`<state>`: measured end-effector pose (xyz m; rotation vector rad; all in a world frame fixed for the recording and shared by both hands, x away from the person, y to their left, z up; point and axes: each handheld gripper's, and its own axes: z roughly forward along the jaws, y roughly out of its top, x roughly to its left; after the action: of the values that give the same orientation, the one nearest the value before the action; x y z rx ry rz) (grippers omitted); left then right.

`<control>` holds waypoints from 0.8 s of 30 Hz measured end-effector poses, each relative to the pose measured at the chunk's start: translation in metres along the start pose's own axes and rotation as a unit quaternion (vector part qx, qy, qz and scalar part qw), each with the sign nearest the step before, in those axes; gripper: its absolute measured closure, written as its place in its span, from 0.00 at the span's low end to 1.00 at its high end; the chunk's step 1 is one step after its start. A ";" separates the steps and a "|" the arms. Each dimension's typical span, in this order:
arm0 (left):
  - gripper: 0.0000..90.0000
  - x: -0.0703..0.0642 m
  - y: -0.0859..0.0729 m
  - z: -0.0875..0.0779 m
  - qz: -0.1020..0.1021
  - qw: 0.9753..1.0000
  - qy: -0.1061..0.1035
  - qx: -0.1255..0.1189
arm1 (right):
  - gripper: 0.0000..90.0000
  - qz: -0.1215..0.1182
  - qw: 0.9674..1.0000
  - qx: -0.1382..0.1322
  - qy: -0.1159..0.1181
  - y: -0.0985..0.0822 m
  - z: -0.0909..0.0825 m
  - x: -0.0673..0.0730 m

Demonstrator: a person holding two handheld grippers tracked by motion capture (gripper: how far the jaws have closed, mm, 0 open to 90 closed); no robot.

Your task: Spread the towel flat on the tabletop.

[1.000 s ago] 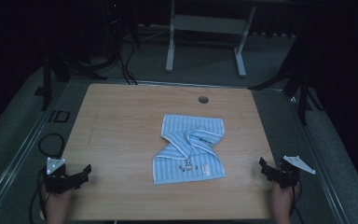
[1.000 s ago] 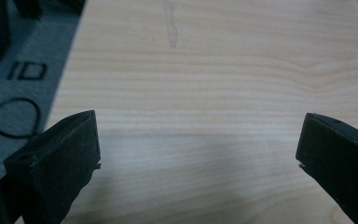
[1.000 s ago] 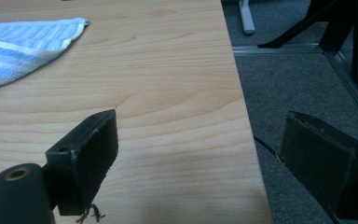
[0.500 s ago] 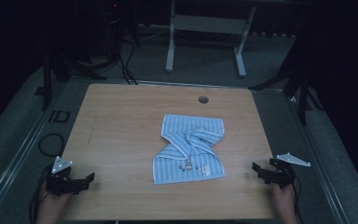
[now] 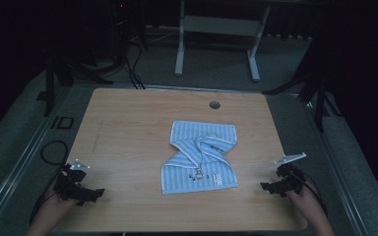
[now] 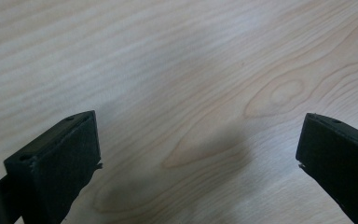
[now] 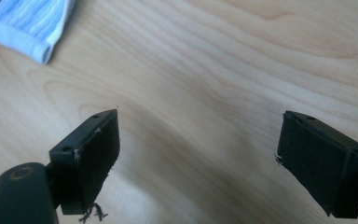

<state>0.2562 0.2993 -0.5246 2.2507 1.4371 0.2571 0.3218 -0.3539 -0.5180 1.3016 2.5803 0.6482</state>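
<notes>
A light blue striped towel (image 5: 200, 156) lies crumpled and twisted in the middle of the wooden table (image 5: 128, 132); a small label and some dark specks show on its near part. My left gripper (image 5: 89, 193) rests near the front left corner, open, with bare wood between its jaws (image 6: 198, 149). Near the front right edge my right gripper (image 5: 270, 187) is open too, nothing between its jaws (image 7: 198, 149). A corner of the towel (image 7: 32, 28) appears at the top left of the right gripper view, well apart from the jaws.
A round cable hole (image 5: 214, 104) sits near the table's far edge. A white desk frame (image 5: 216, 29) stands on the grey floor behind. Black cables (image 5: 54, 150) lie at the left of the table.
Both grippers have shifted slightly inward along the front edge, toward the towel. The towel has not moved.
</notes>
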 end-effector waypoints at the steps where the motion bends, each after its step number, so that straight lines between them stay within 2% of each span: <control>1: 0.00 0.000 0.002 -0.001 0.006 1.000 0.001 0.006 | 0.14 -0.004 1.000 0.011 -0.001 0.002 -0.001 0.000; 4: 0.00 -0.003 0.007 0.001 0.026 0.999 -0.006 0.045 | 0.14 -0.019 0.999 0.045 -0.003 0.009 -0.001 0.002; 8: 0.00 -0.008 0.013 0.004 0.046 0.996 0.000 0.072 | 0.15 -0.031 0.997 0.076 0.007 0.017 -0.003 0.006; 10: 0.00 -0.010 0.016 0.005 0.047 0.996 -0.007 0.077 | 0.15 -0.034 0.995 0.092 0.013 0.021 -0.002 0.008; 12: 0.00 -0.013 0.020 0.007 0.052 0.994 -0.015 0.091 | 0.15 -0.044 0.993 0.106 0.019 0.025 -0.001 0.010; 15: 0.00 -0.018 0.027 0.011 0.059 0.993 -0.017 0.102 | 0.15 -0.056 0.992 0.113 0.014 0.030 0.001 0.016; 16: 0.00 -0.019 0.028 0.012 0.061 0.993 -0.016 0.102 | 0.15 -0.070 0.992 0.109 0.010 0.032 0.002 0.019; 18: 0.00 -0.023 0.033 0.013 0.068 0.993 -0.016 0.100 | 0.15 -0.071 0.992 0.103 0.008 0.034 0.002 0.020; 20: 0.00 -0.027 0.037 0.015 0.075 0.992 -0.016 0.102 | 0.15 -0.063 0.994 0.093 0.017 0.039 0.005 0.021; 24: 0.00 -0.035 0.048 0.019 0.094 0.989 -0.024 0.110 | 0.17 -0.063 0.993 0.094 0.021 0.045 0.007 0.023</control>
<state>0.2866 0.2455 -0.5161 2.5581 1.2827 0.1057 0.3435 -0.3100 -0.5029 1.1751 2.7872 0.4246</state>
